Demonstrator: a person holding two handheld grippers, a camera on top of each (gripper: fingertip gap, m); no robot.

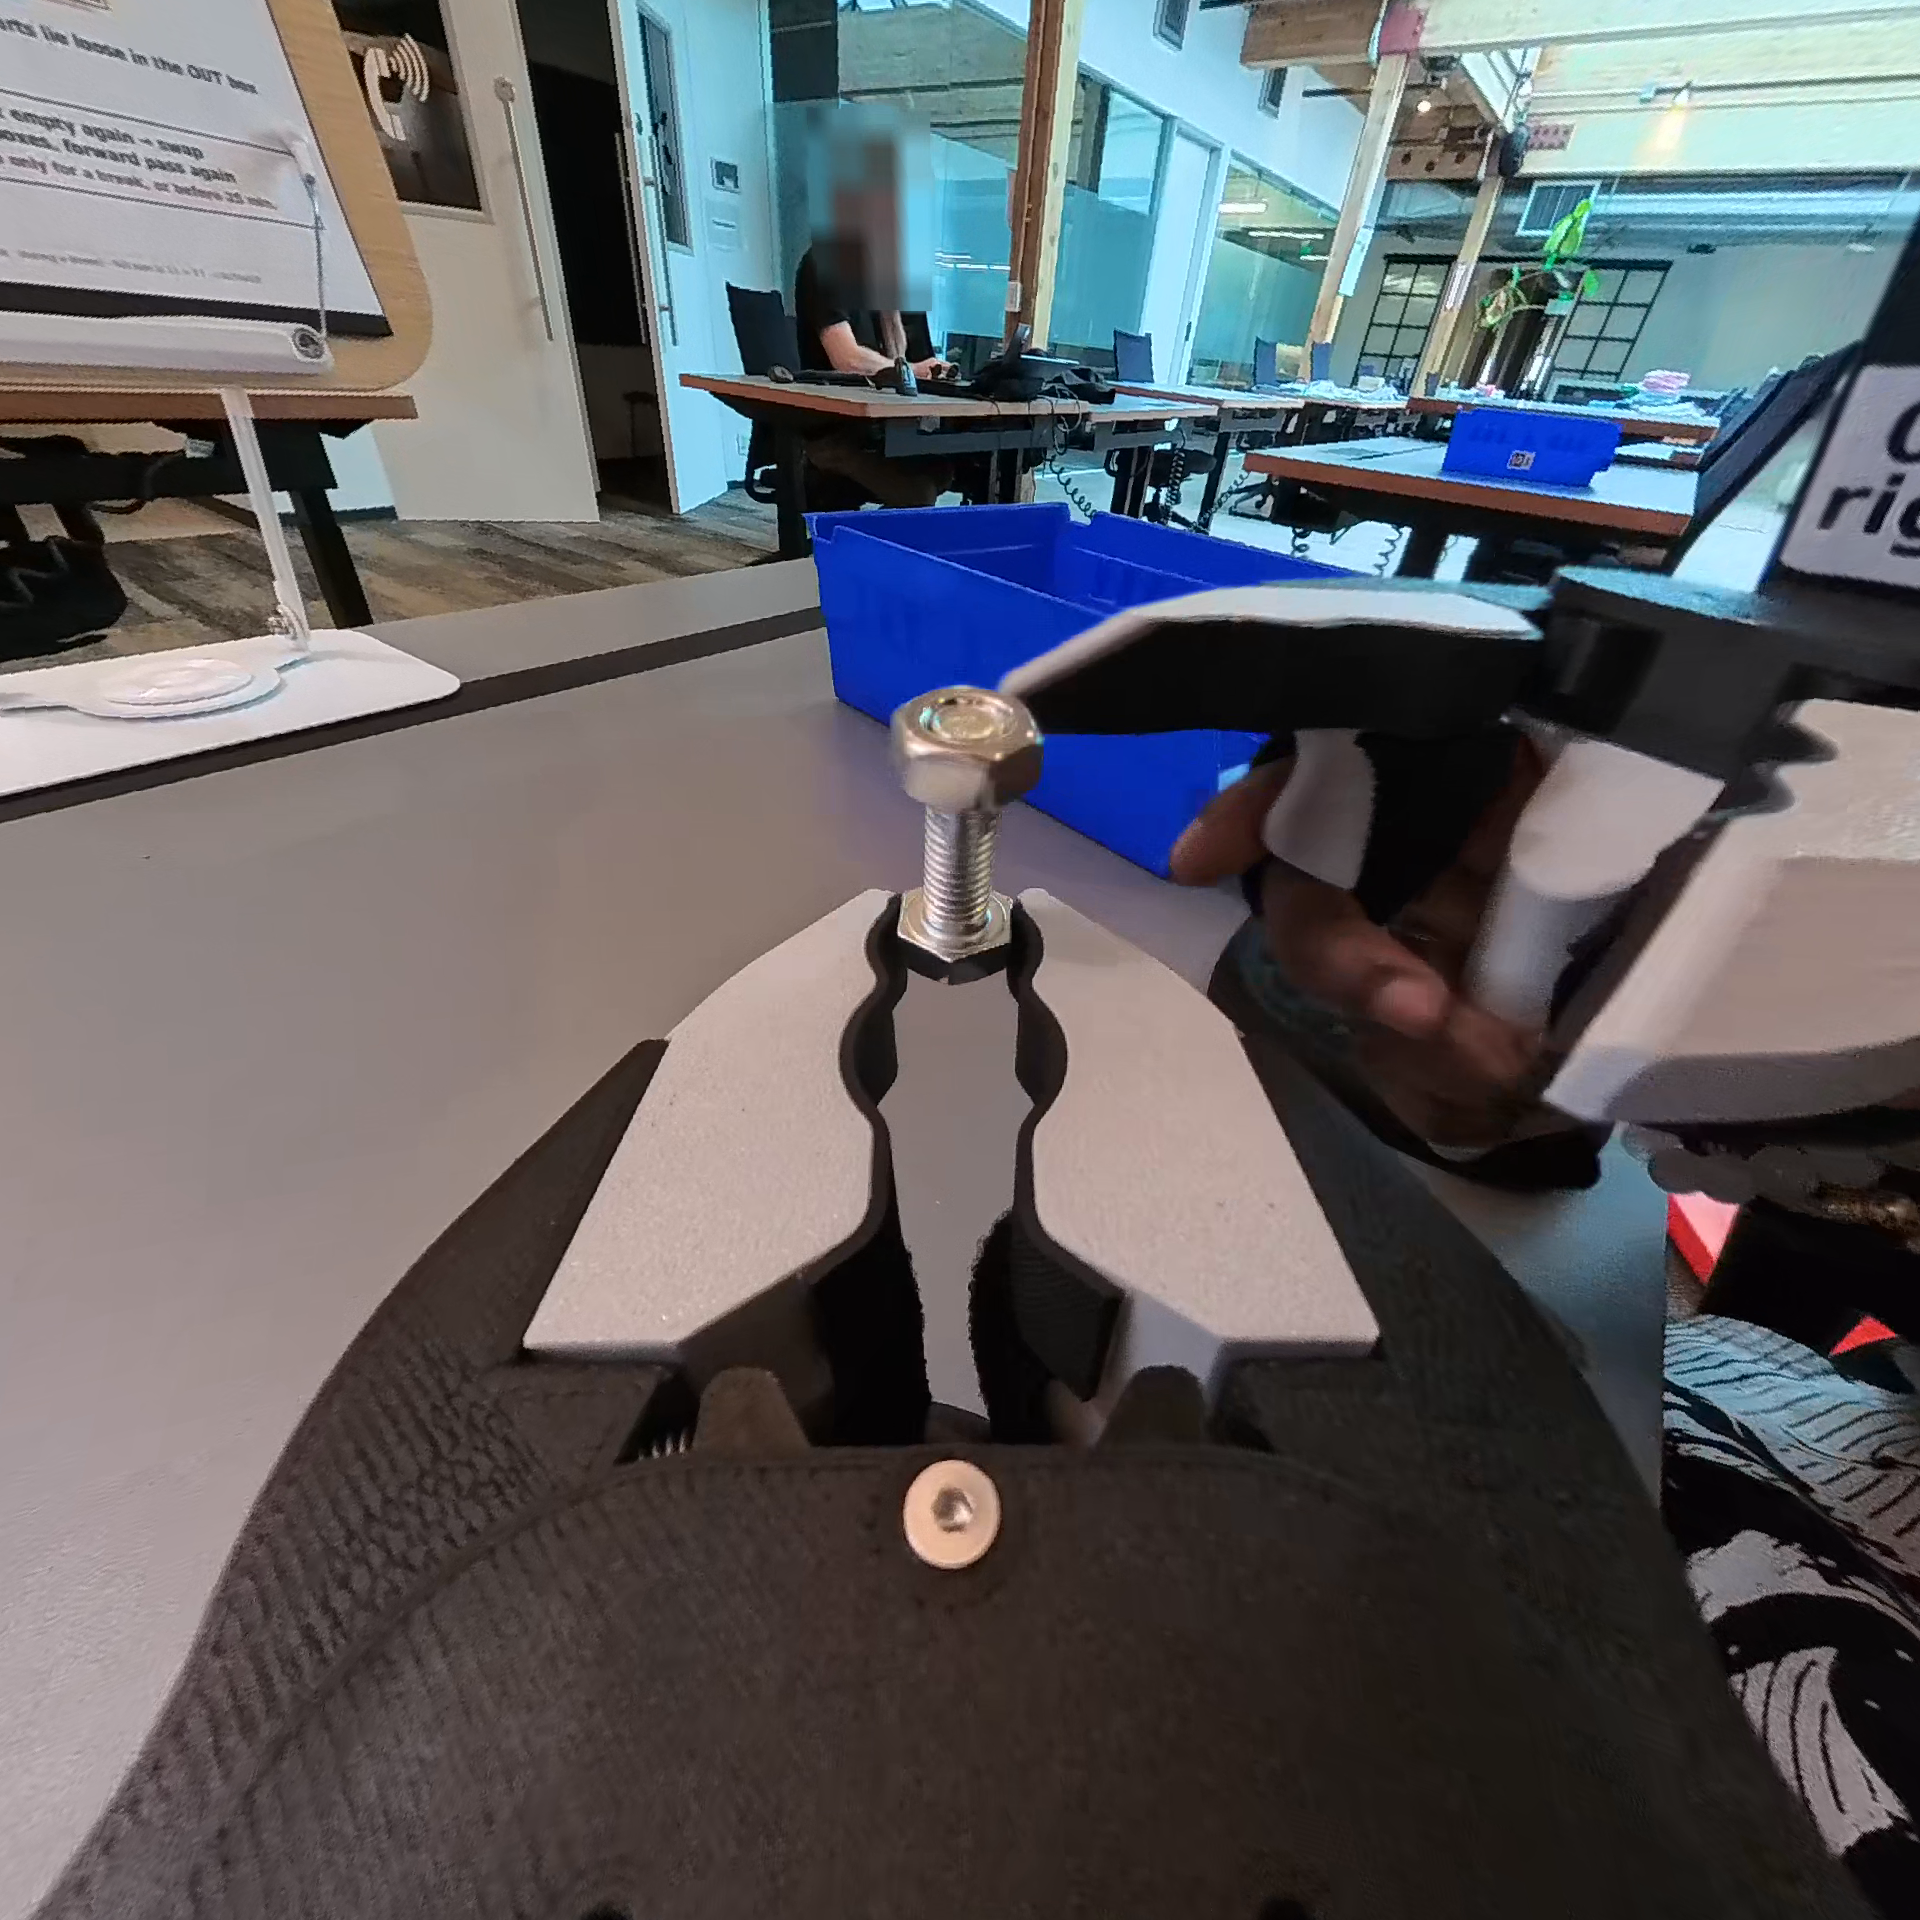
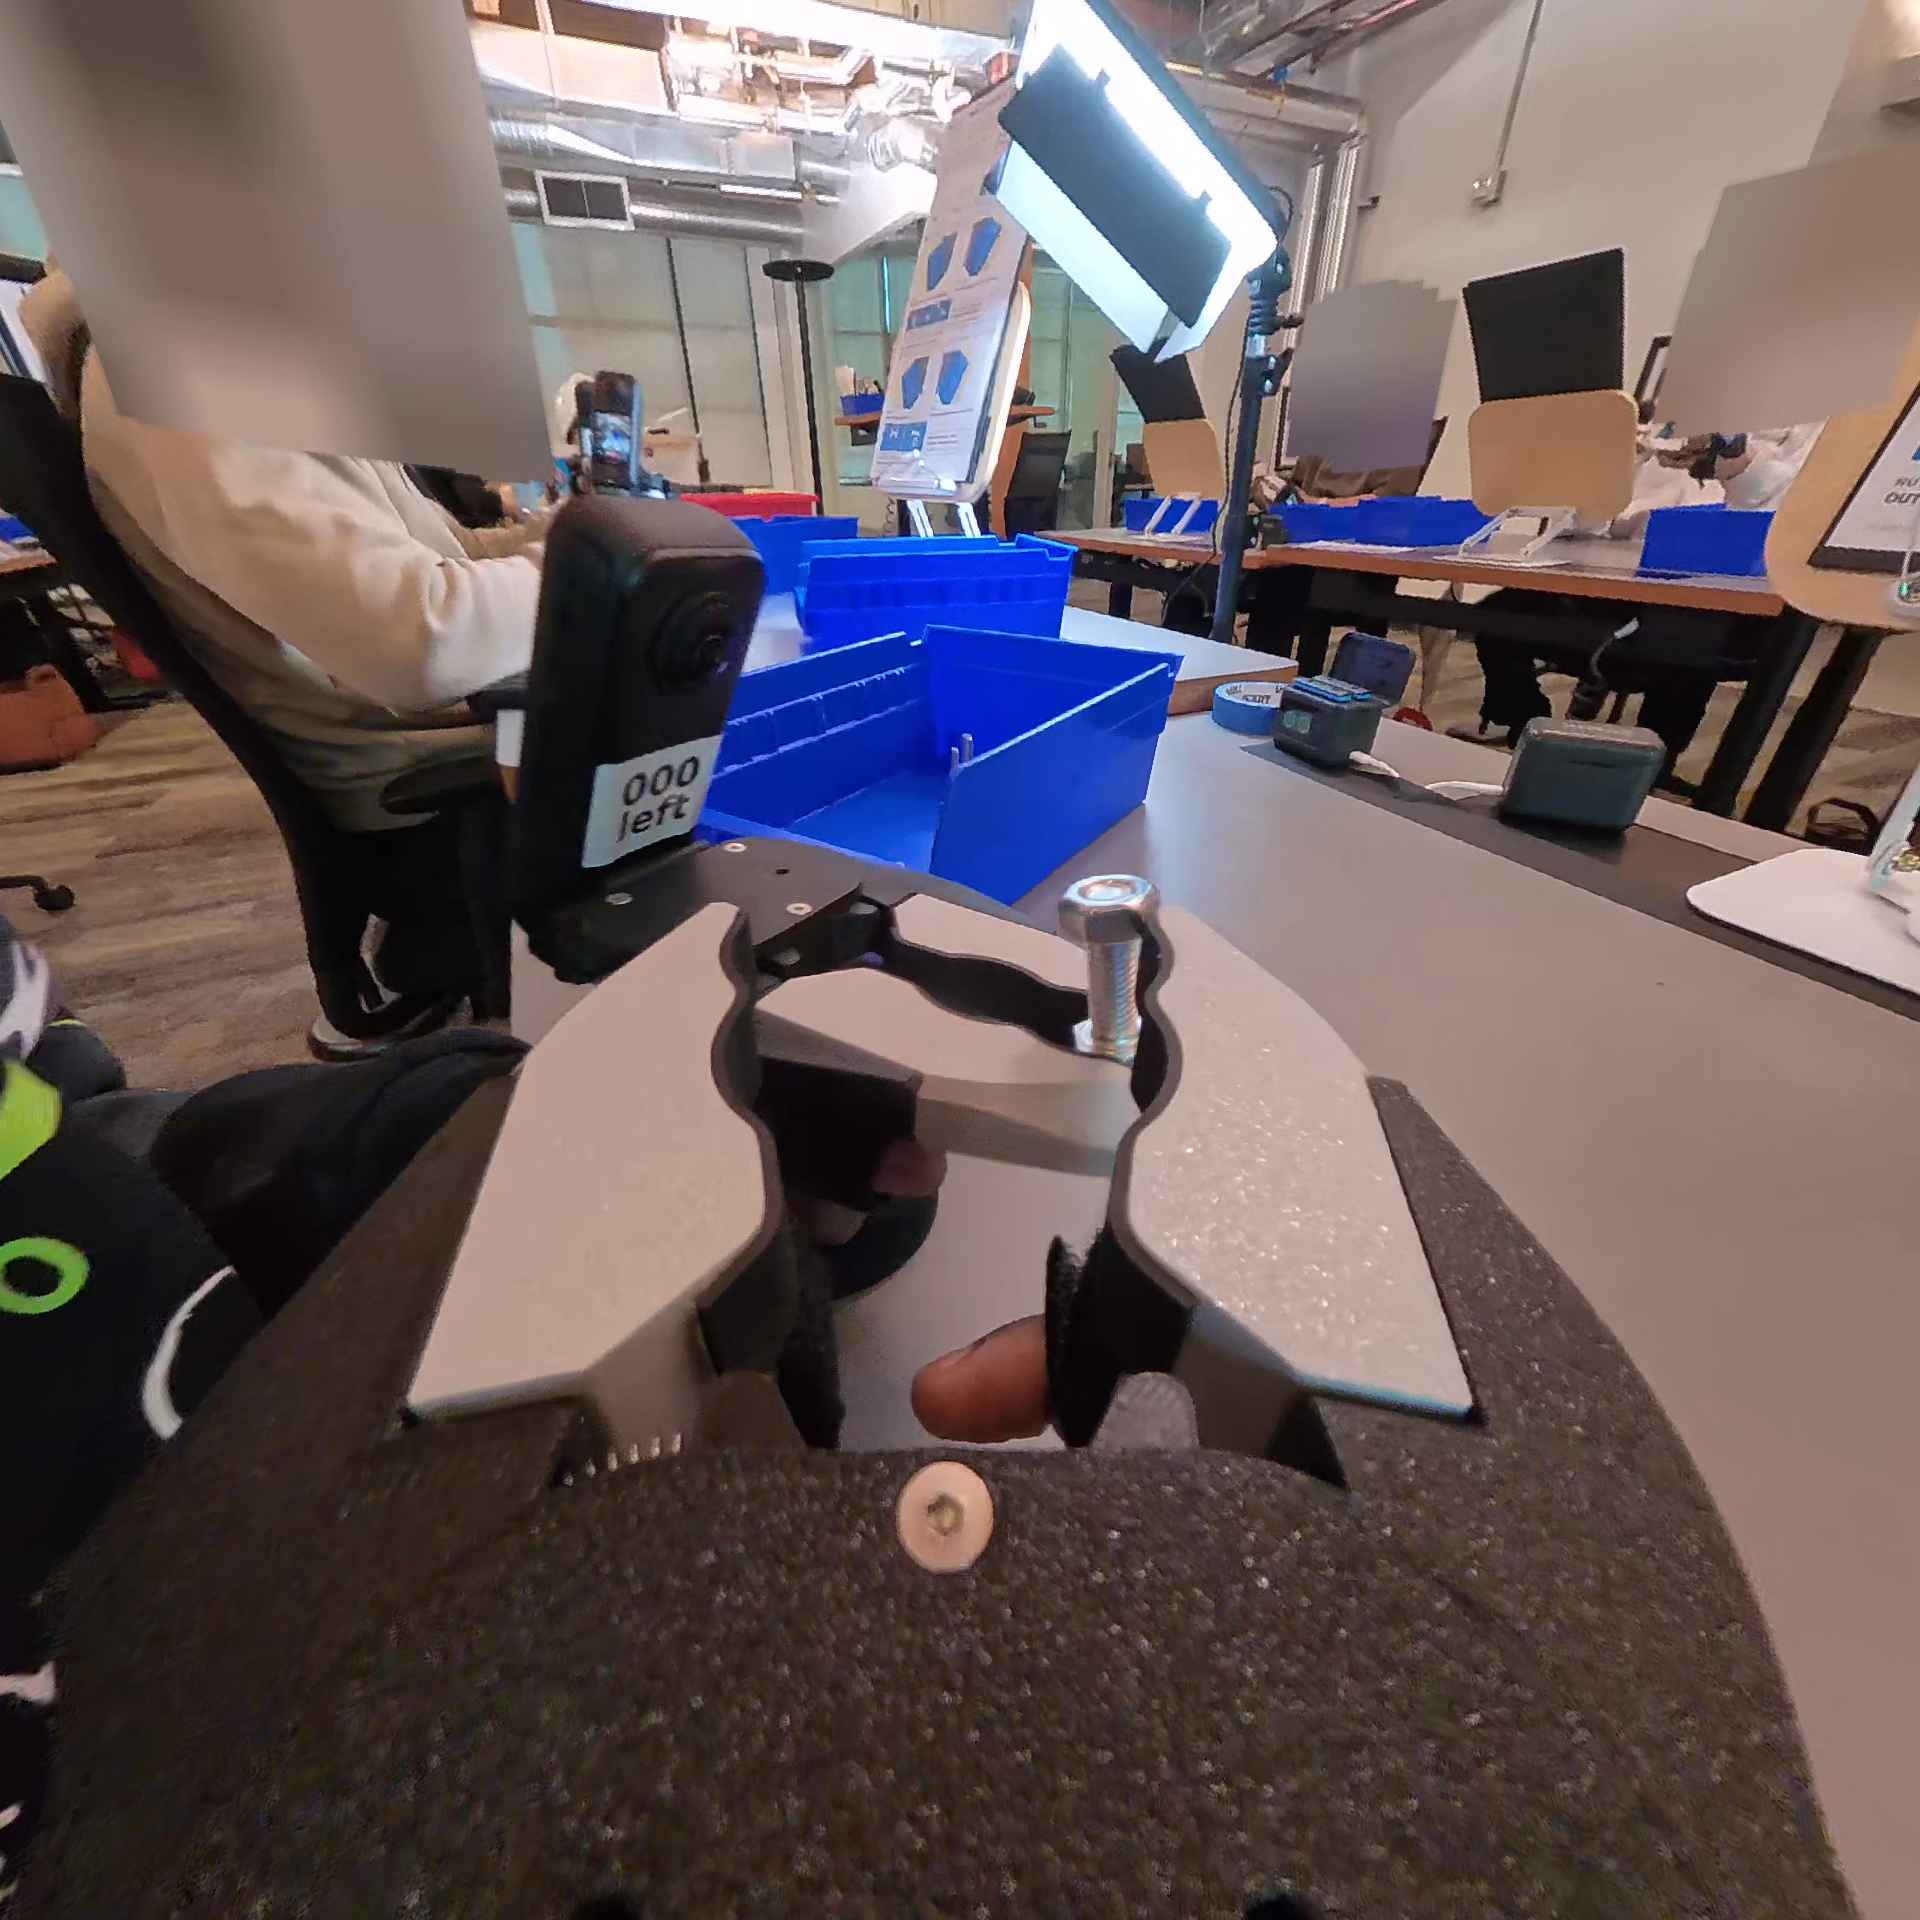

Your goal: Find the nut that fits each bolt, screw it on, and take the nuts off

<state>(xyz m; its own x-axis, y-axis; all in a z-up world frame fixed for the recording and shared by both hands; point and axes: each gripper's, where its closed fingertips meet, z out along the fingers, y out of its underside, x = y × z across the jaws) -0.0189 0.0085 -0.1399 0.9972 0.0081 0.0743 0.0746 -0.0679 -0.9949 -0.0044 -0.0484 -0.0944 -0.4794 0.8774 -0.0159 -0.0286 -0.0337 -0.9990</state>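
Left gripper (image 1: 958,940): its two fingertips are closed on the lower hex piece of the bolt assembly, which I take to be the nut (image 1: 954,928); the pads appear to press its flats from left and right.
Bolt (image 1: 956,847): stands upright above the left gripper's tips, threaded shank rising to a hex head (image 1: 966,746) at the top, slightly blurred.
Right gripper (image 2: 940,987): jaws spread wide, gripping nothing. In its own view the bolt sits close against the inner edge of its right finger (image 2: 1226,1049), while the left finger (image 2: 644,1049) is well apart from it. From the left wrist view one finger's tip reaches in from the right, just beside the hex head.
Table (image 1: 416,883): grey top, bare beneath the grippers.
Blue bin (image 1: 997,603): on the far side of the table, behind the bolt.
Step in hand, as I judge it: the right gripper is placed to take the hex head and turn it against the held nut.
Risk, off-centre closing: the bolt lies toward one finger, so closing from here may push the head sideways and tilt the bolt in the nut.
Risk, slipping nut: only a thin hex is pinched at the very tips; a sideways shove or a hard twist could roll it out.
Risk, dropped part: once the threads run out, a loose piece could fall and roll on the table.
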